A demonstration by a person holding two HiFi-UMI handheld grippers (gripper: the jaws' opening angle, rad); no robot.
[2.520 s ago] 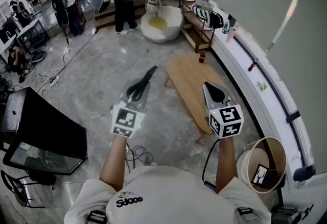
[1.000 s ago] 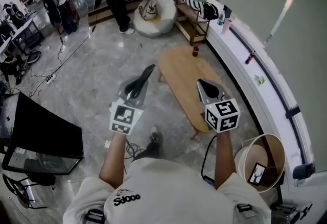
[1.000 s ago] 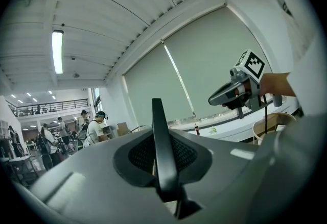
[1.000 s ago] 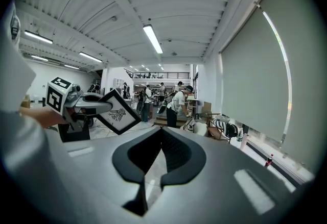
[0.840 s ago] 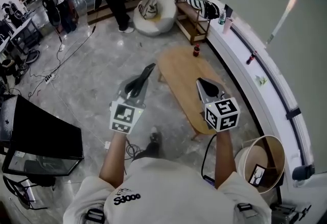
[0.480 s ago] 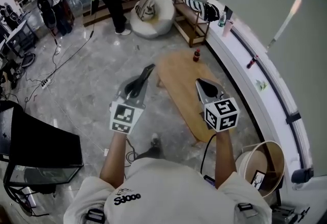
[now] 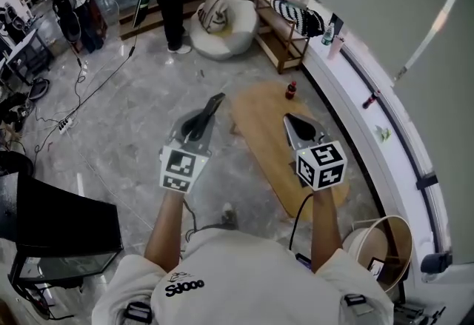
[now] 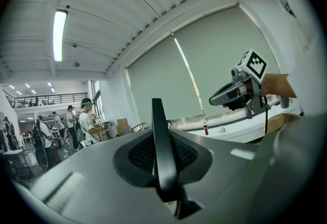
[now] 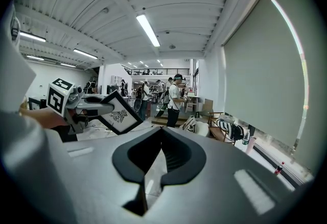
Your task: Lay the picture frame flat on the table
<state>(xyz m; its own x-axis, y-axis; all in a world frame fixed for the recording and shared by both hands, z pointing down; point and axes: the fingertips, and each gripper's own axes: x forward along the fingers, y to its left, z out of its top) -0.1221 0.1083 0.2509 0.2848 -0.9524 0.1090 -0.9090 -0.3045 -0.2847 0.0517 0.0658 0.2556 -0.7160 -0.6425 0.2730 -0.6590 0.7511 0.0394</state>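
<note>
My left gripper [image 7: 206,118] is shut on a black picture frame [image 7: 214,105], held up in the air over the grey floor left of the table. The left gripper view shows the frame [image 8: 159,146] edge-on between the jaws. In the right gripper view the frame [image 9: 118,113] shows its white picture with a dark drawing, sticking out of the left gripper [image 9: 99,110]. My right gripper [image 7: 294,124] hangs above the long wooden table [image 7: 270,146], its jaws together with nothing in them; it also shows in the left gripper view as the right gripper [image 8: 224,97].
A red bottle [image 7: 291,89] stands on the table's far end. A round basket [image 7: 385,246] with another frame sits at the lower right by the window ledge [image 7: 370,124]. A beanbag [image 7: 222,20], a wooden chair [image 7: 292,20] and people stand beyond. A black screen [image 7: 52,216] and cables lie left.
Both grippers keep their pose, the frame still held. The person carrying them has walked: table and bottle have slid down the view, basket and black screen toward its lower edge.
</note>
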